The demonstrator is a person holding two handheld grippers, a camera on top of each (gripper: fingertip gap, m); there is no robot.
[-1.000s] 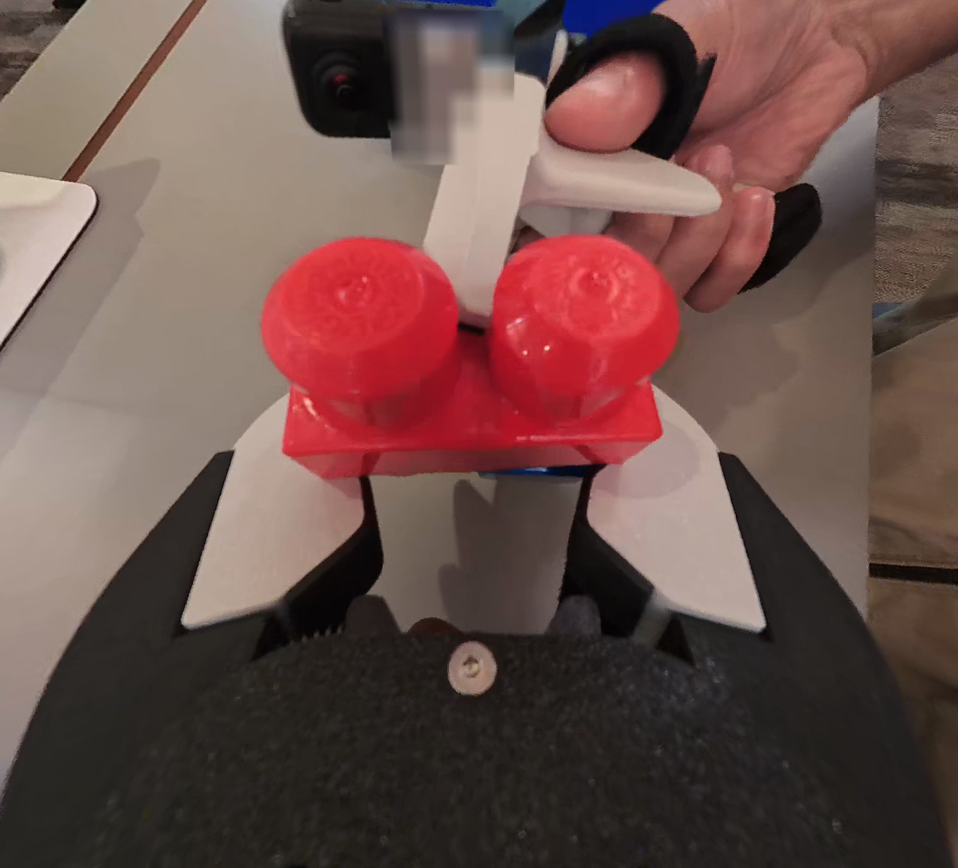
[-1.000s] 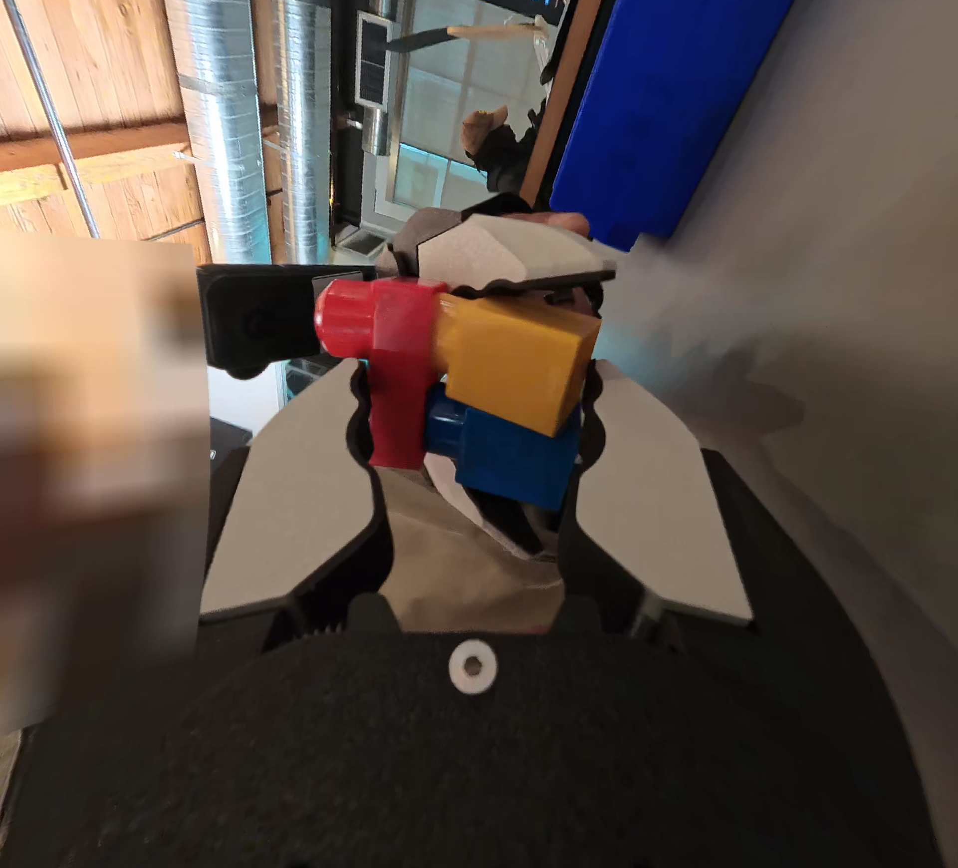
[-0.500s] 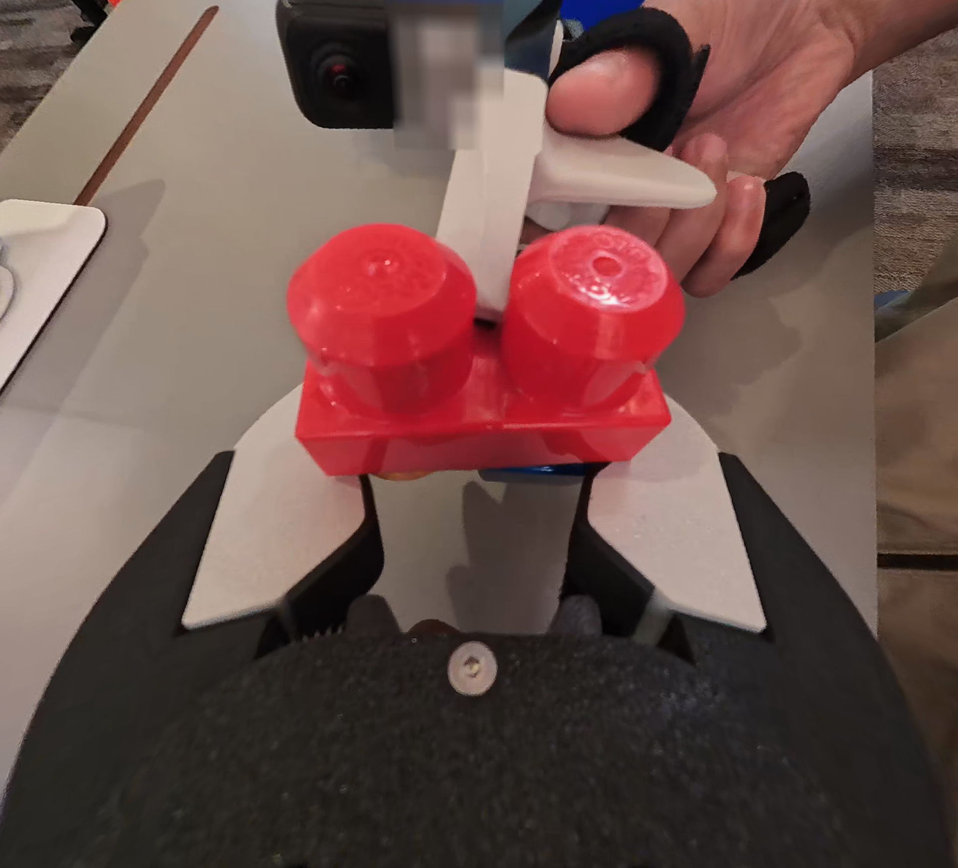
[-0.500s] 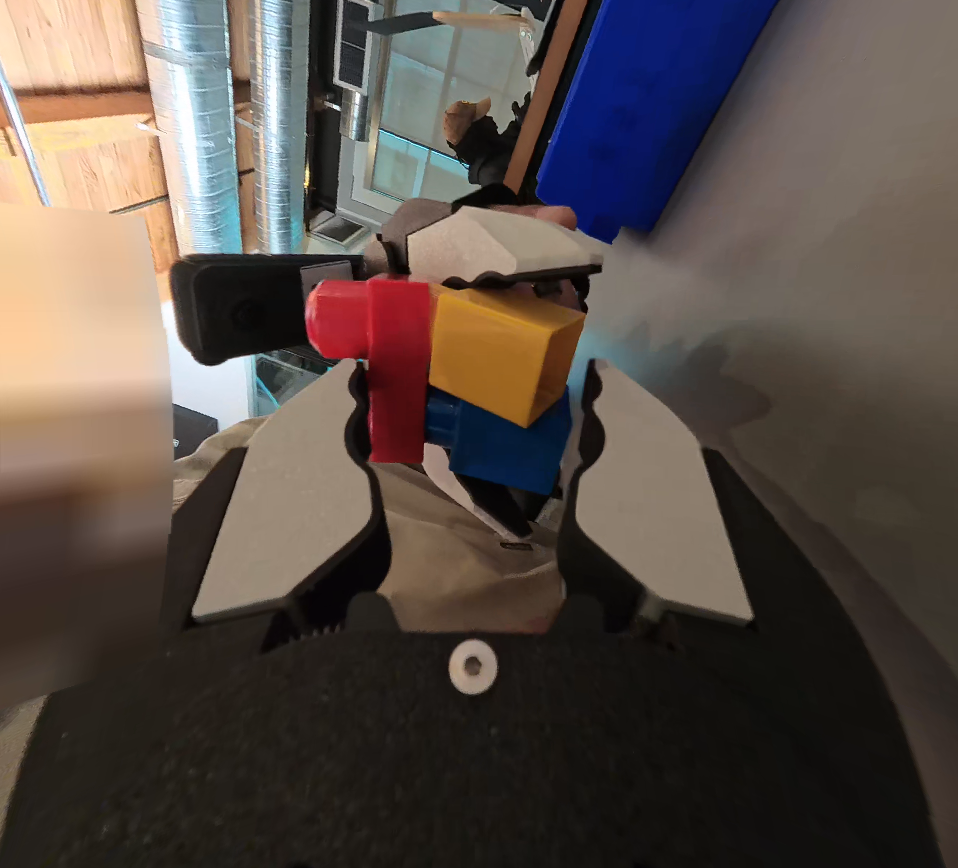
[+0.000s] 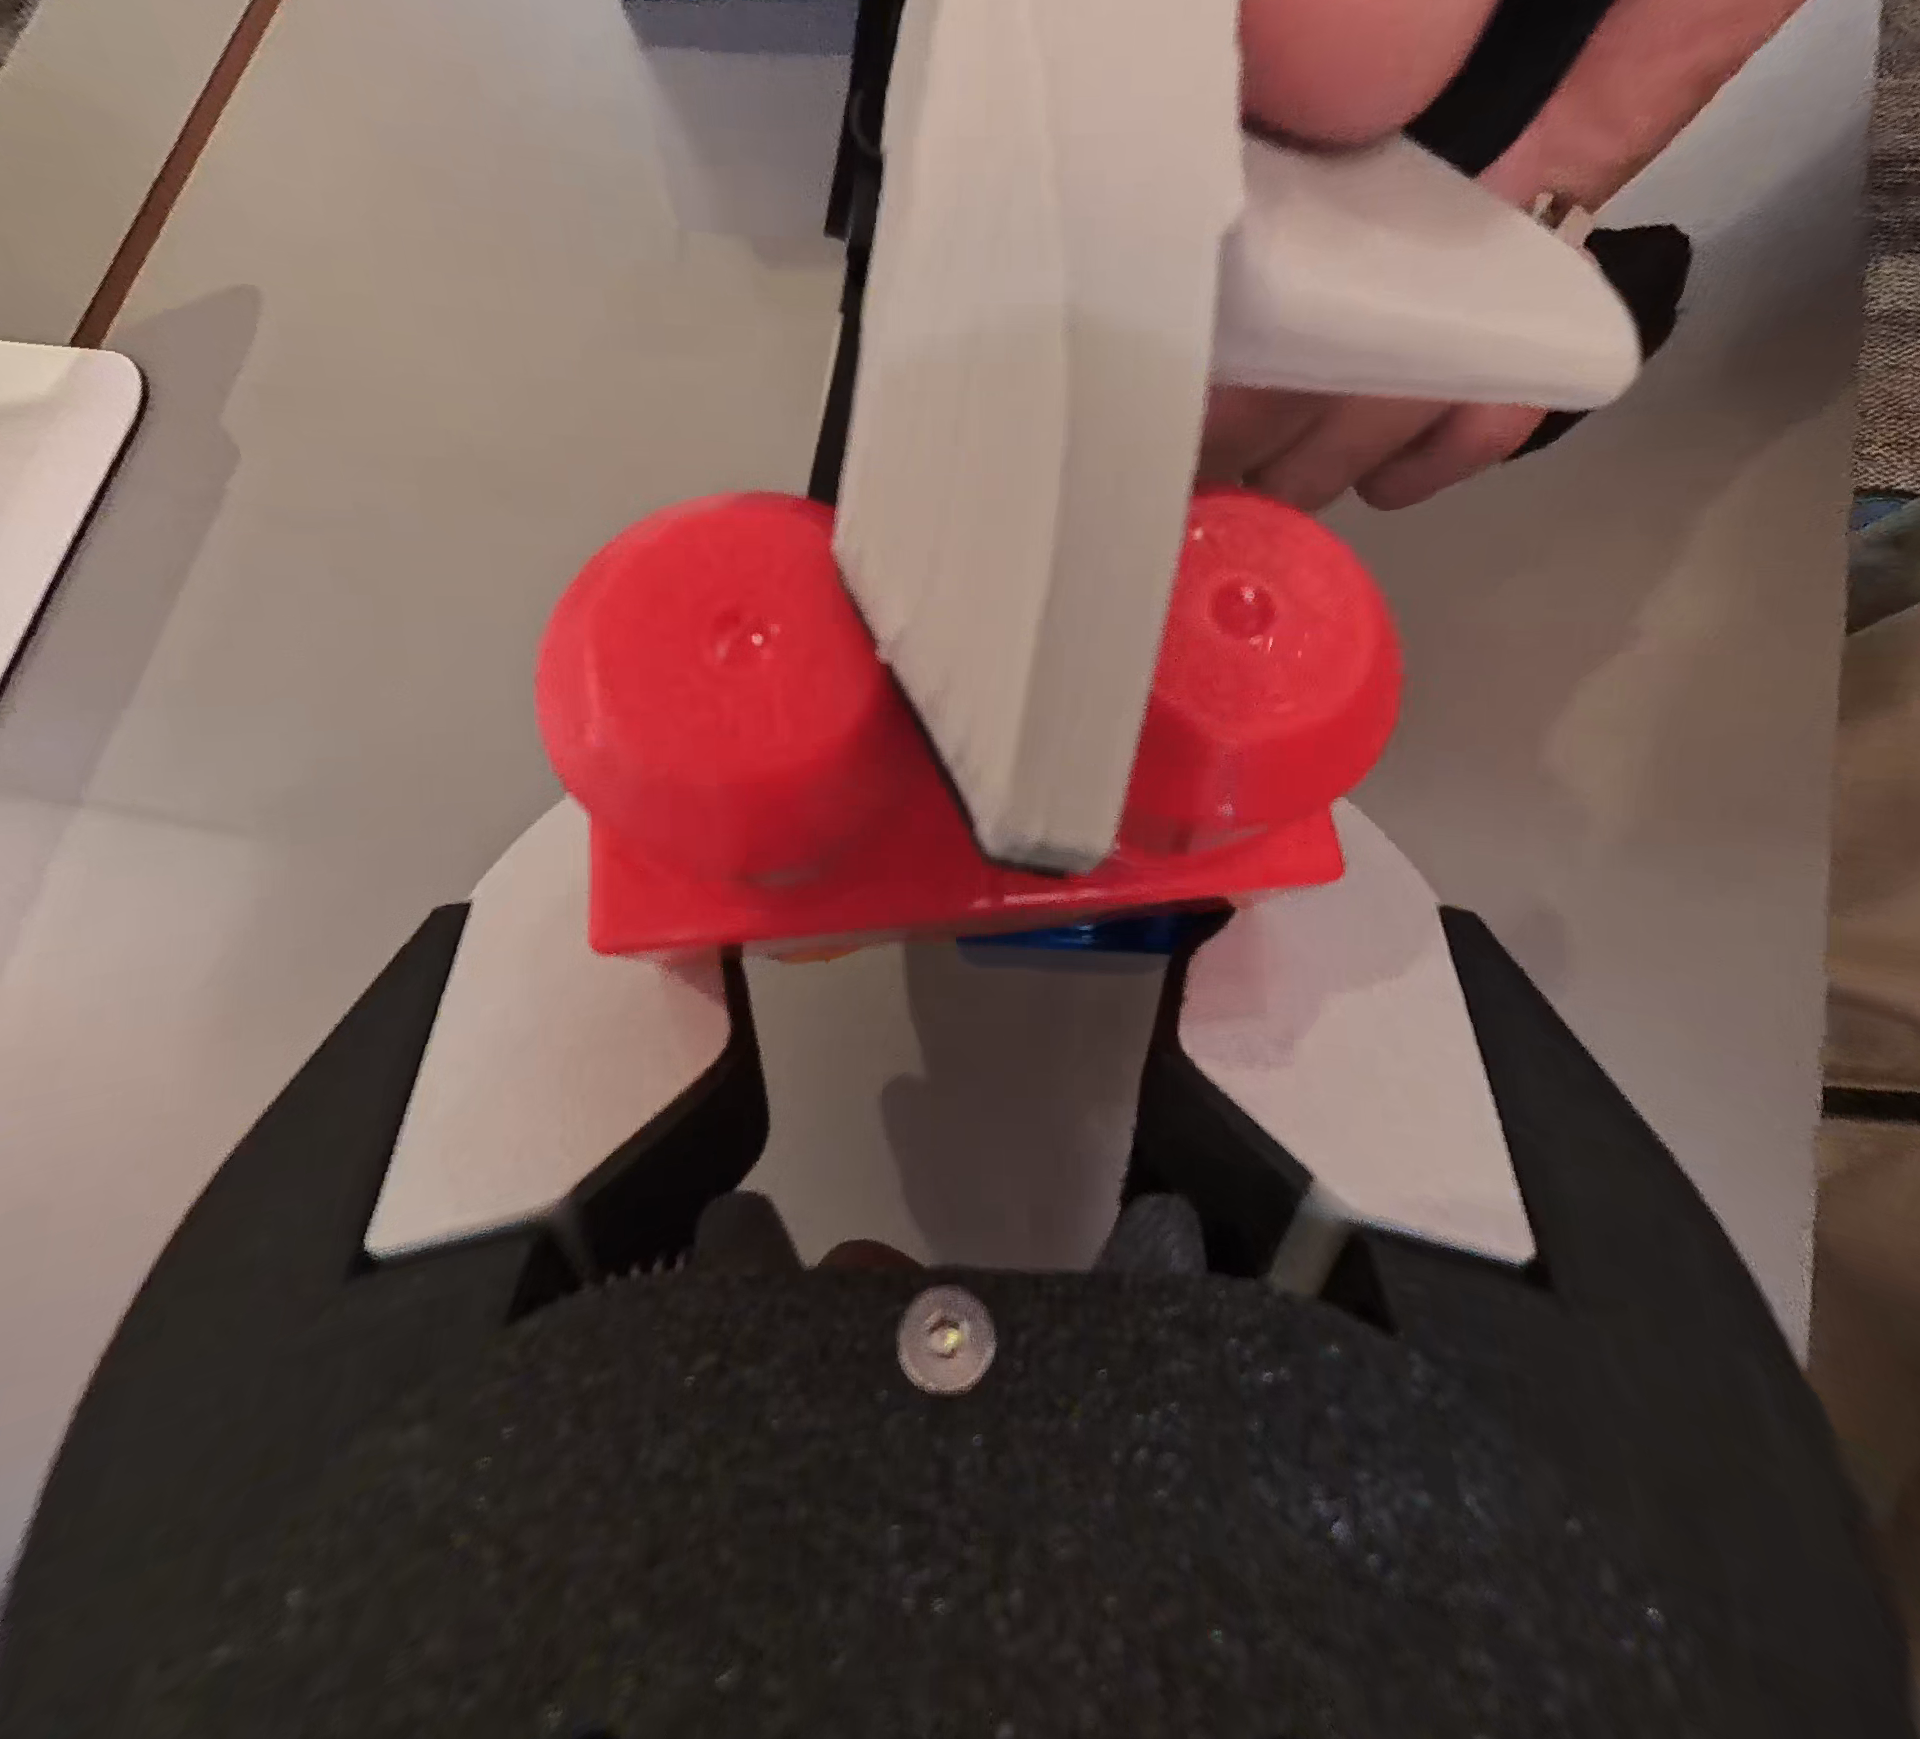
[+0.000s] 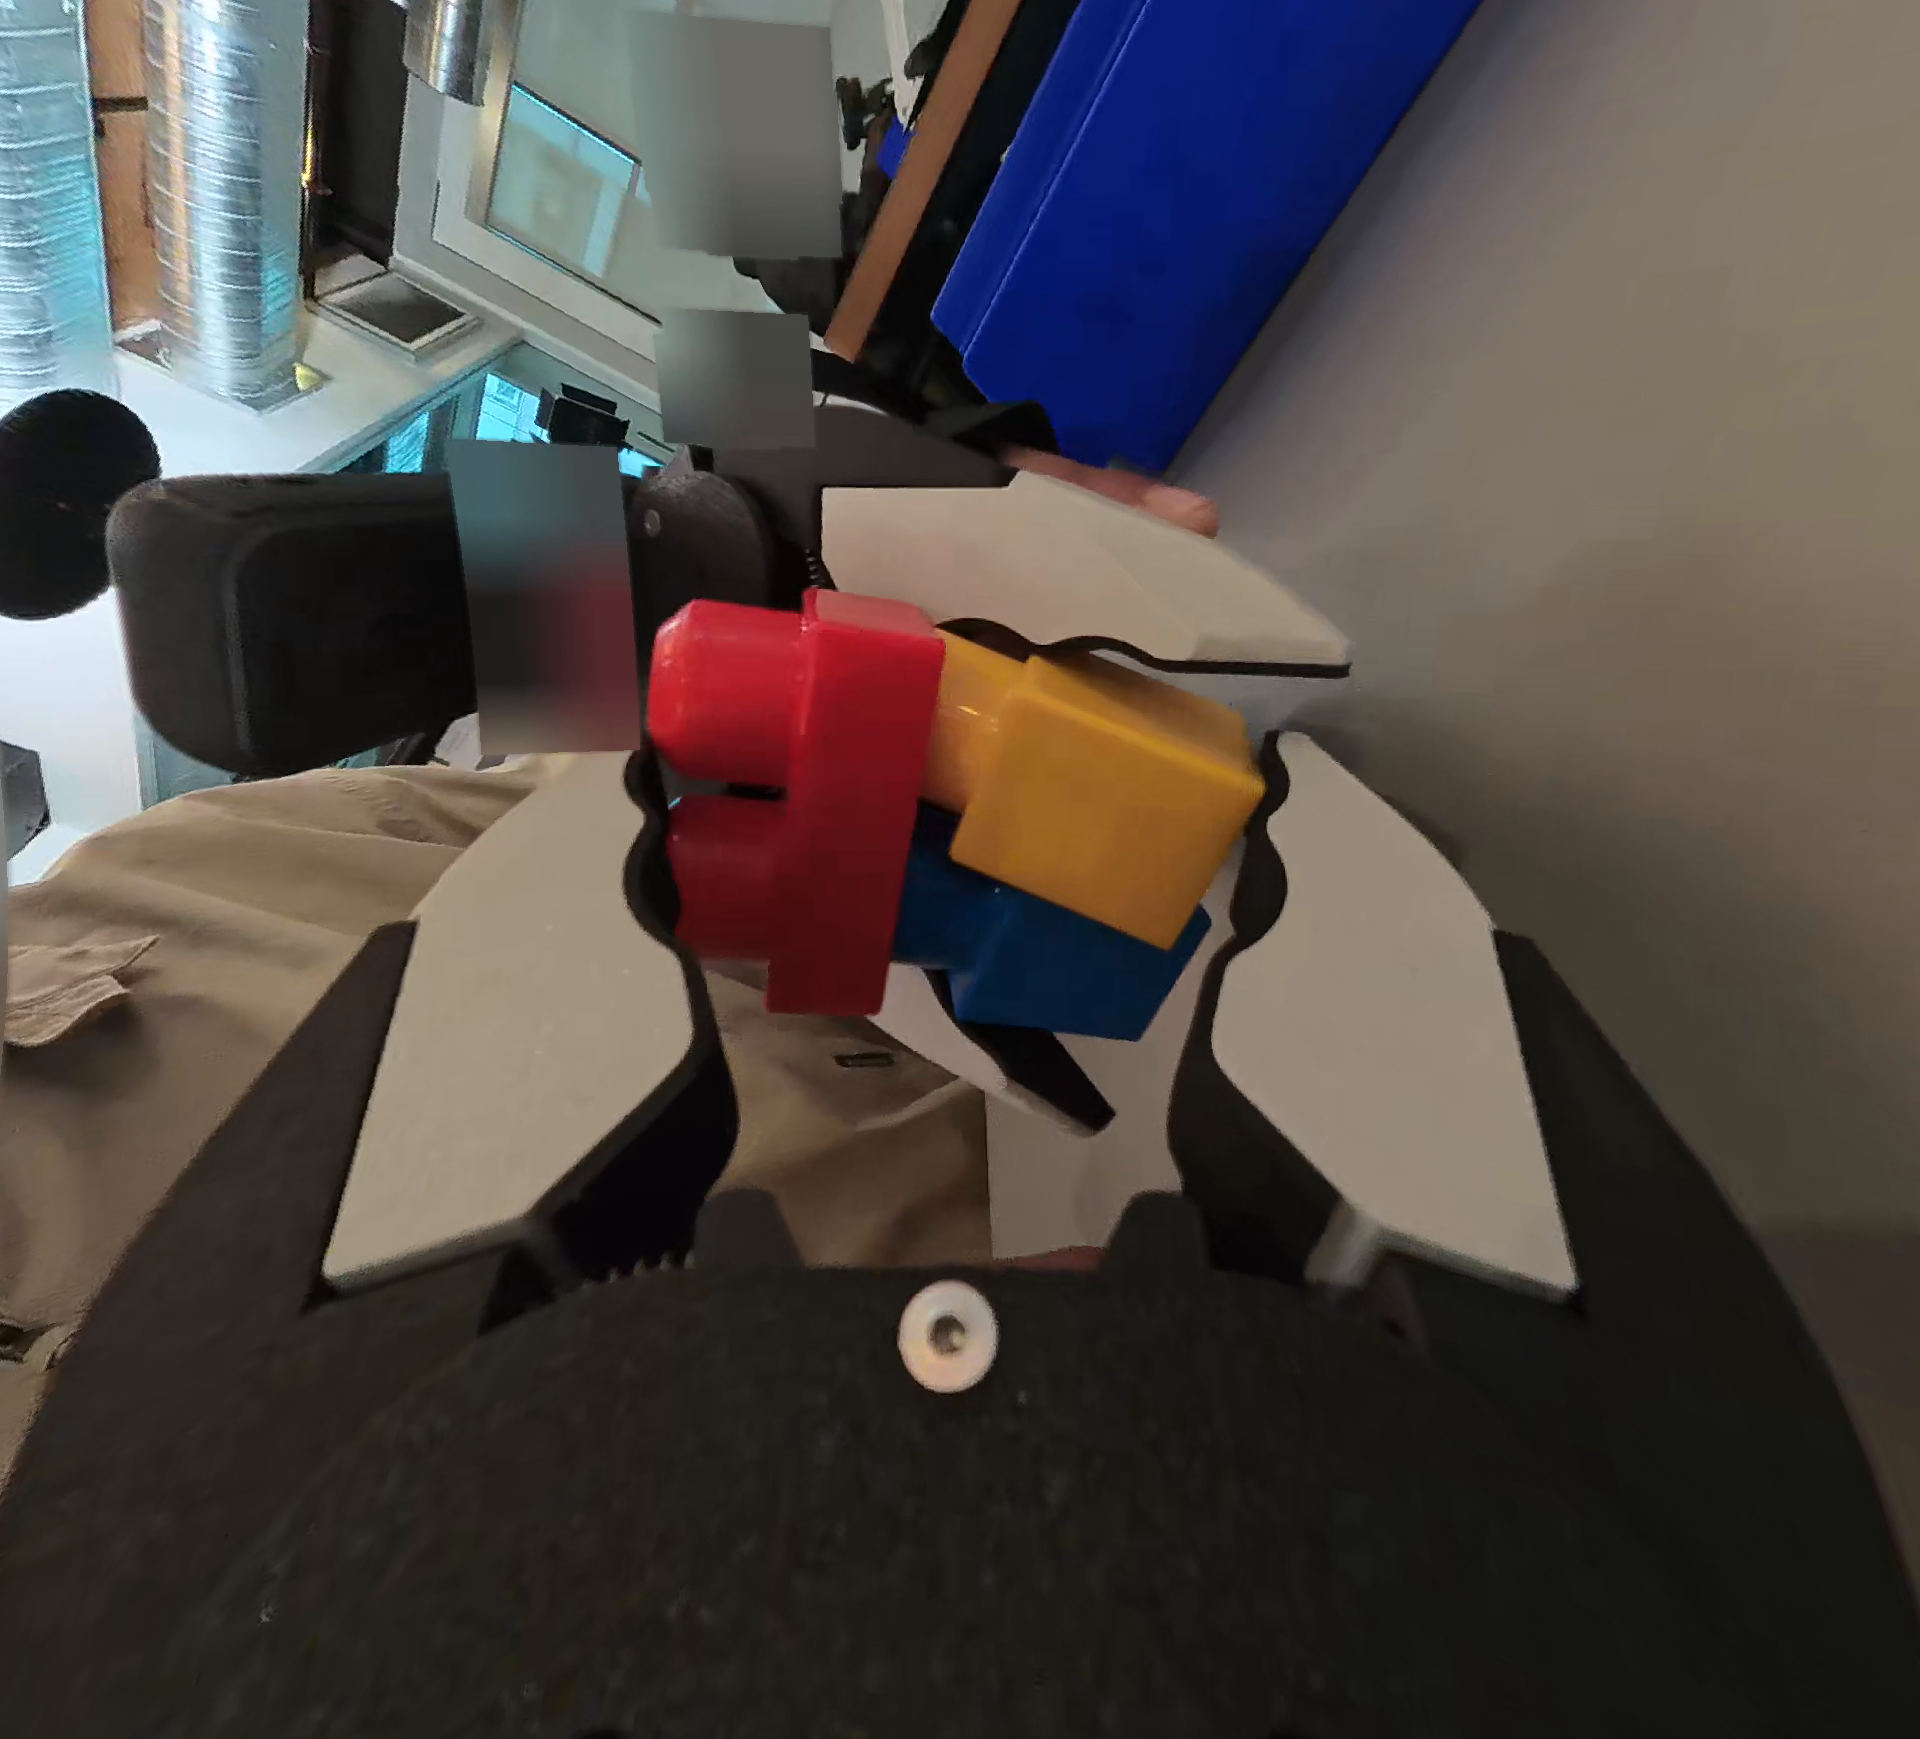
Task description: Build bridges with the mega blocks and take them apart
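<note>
Left wrist view: bridge's assembled, teardown just starting I'd guess. The left gripper (image 5: pixel 956 951) is clamped on the red block (image 5: pixel 935 754) (other gripper's finger wedged between the studs).

Right wrist view: right gripper (image 6: pixel 951 816) closes on the red block (image 6: pixel 831 806), yellow block (image 6: pixel 1091 785) and blue block (image 6: pixel 1039 962).

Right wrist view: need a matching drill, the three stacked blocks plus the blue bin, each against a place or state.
Things:
1. red two-stud plastic block
2. yellow plastic block
3. blue plastic block
4. large blue plastic bin

Places or states:
A. lowest in the picture, just under the yellow one
B. in the background, apart from the stack
C. studs pointing picture-left
D. upper right part of the stack

Pairs: 1-C, 2-D, 3-A, 4-B
</note>
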